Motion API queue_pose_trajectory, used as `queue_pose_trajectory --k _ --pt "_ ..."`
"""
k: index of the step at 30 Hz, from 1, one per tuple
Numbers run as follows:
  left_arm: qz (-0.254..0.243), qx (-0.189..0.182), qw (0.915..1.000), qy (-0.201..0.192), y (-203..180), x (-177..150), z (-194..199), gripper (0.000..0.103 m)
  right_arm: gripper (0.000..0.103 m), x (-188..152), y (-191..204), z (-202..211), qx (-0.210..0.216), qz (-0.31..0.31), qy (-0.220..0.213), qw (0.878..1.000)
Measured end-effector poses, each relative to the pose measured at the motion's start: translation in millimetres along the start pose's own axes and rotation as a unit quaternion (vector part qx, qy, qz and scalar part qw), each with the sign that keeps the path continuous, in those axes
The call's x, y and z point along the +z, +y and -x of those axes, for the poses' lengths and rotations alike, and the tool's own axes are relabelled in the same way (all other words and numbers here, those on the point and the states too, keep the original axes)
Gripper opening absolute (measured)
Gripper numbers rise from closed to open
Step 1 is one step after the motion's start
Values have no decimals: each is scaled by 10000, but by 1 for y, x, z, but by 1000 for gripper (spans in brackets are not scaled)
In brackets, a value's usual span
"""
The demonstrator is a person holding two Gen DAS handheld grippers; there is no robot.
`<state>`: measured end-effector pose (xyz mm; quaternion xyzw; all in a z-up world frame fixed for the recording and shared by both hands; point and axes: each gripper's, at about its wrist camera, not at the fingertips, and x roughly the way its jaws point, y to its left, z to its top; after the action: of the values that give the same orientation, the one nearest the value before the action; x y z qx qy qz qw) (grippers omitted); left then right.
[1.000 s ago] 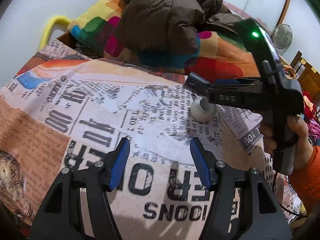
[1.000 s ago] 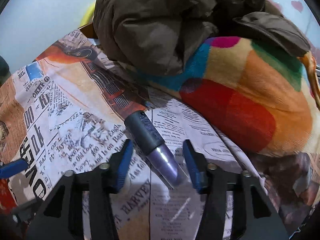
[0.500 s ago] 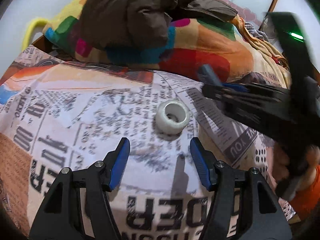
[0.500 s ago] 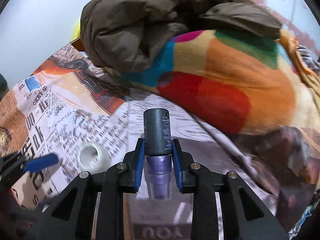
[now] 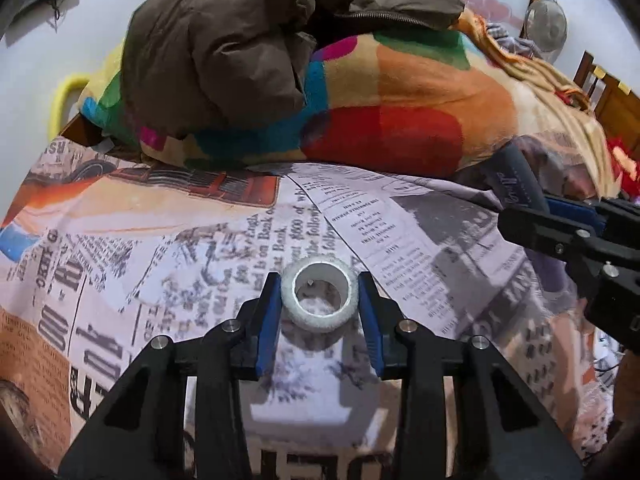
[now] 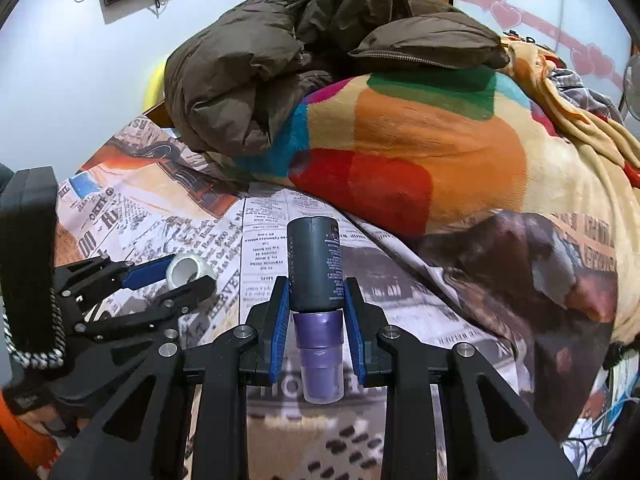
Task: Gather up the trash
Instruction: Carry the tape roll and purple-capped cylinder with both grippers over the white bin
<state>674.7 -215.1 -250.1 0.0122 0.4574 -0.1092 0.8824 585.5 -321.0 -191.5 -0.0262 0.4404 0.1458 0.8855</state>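
Observation:
A white tape roll (image 5: 319,298) sits between the blue pads of my left gripper (image 5: 319,280), which is shut on it on the newspaper-print bedsheet (image 5: 160,248). It also shows in the right wrist view (image 6: 185,270) inside the left gripper (image 6: 176,276). My right gripper (image 6: 316,292) is shut on a dark grey and purple bottle (image 6: 317,280), held above the sheet. The right gripper appears at the right edge of the left wrist view (image 5: 560,216) with the bottle (image 5: 516,184).
A rolled multicoloured blanket (image 5: 392,120) with a brown padded jacket (image 5: 224,48) on top lies across the far side of the bed. A yellow chair back (image 5: 64,96) stands at the far left. A fan (image 5: 546,28) and wooden furniture (image 5: 608,92) are far right.
My left gripper moved forward and closed on the tape roll. My right gripper closed on the bottle, lifted it off the sheet and moved right.

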Motion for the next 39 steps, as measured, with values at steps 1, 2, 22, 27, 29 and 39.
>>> queue_pose_trajectory --k 1,2,22,27,29,39 --pt "15 -1 10000 -23 1 -3 7 37 24 0 1 4 11 -1 -5 10000" --pt "35 -19 10000 -54 3 -4 16 37 24 0 1 8 21 -9 -11 10000" --pt "75 345 9970 -693 38 -74 235 37 24 -26 61 138 340 26 -368 9987" --pt "180 533 9948 -851 59 -108 290 37 24 -32 93 170 407 214 -540 9975" --pt "224 609 9938 -898 68 -120 309 37 24 -35 107 182 525 260 -583 9966" --pt "624 1161 9841 -1194 129 -194 405 37 24 -56 203 218 964 871 -652 9894"
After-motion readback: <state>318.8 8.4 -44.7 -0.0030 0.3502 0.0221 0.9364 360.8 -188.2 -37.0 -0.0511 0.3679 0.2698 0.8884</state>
